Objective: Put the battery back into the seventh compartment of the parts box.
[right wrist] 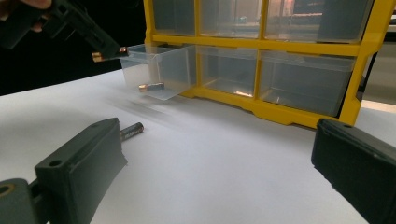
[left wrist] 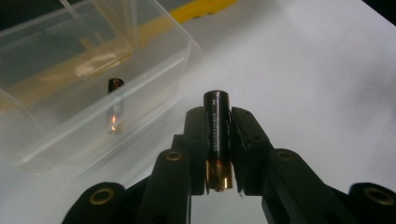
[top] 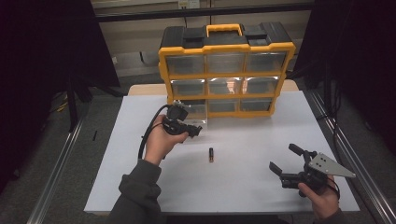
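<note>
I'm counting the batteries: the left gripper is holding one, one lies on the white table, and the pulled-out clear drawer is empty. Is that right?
Not quite: the pulled-out clear drawer is not empty. The left gripper view shows a battery in the drawer. The rest holds: the left gripper is shut on a battery, and another battery lies on the white table.

White table sheet [top: 261, 140] — dark curtains [top: 42, 56]
</note>
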Motion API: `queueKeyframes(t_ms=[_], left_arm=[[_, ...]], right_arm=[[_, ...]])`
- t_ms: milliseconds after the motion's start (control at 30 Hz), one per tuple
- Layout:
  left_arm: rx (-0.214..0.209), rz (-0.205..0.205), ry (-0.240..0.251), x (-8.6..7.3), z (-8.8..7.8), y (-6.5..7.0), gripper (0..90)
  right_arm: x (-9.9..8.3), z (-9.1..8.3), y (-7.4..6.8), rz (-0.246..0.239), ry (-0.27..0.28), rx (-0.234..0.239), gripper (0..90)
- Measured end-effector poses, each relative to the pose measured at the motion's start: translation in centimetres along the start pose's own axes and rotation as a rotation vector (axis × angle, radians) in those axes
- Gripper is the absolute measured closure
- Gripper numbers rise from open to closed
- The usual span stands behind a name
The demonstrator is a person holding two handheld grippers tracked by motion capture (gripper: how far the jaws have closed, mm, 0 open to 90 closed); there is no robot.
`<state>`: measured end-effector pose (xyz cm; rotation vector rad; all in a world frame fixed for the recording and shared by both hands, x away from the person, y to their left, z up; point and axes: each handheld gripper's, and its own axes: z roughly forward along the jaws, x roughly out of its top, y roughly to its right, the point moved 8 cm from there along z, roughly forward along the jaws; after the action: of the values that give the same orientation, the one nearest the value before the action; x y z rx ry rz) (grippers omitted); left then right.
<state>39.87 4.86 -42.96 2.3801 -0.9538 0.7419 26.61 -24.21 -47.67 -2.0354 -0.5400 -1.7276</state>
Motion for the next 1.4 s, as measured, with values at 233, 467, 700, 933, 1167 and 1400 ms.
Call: queueKeyframes(t_ms=[233, 467, 700, 933, 1167, 1400], left_arm=[[0.015, 0.003, -0.01, 1.3, -0.6, -0.7, 77.4], [0.041, -0.036, 0.034, 2.9, -0.7, -1.8, 77.4], [0.065, -0.06, 0.041, 3.4, -0.7, -3.6, 77.4], [0.146, -0.086, 0.042, 3.4, -0.1, -5.7, 77.4], [0.156, -0.103, 0.035, 3.3, 0.6, -7.1, 77.4], [0.175, -0.126, 0.062, 3.4, 1.4, -7.3, 77.3]], right_arm=[[0.0, 0.0, 0.0, -0.004, 0.001, -0.001, 1.9], [0.0, 0.0, 0.0, 0.002, 0.0, -0.001, 1.9], [0.0, 0.0, 0.0, -0.008, 0.001, 0.002, 1.9], [0.1, 0.0, 0.1, -0.003, 0.007, -0.001, 1.9], [0.1, -0.1, 0.1, -0.008, 0.006, 0.004, 1.9], [0.1, -0.1, 0.1, -0.007, 0.005, 0.004, 1.9]])
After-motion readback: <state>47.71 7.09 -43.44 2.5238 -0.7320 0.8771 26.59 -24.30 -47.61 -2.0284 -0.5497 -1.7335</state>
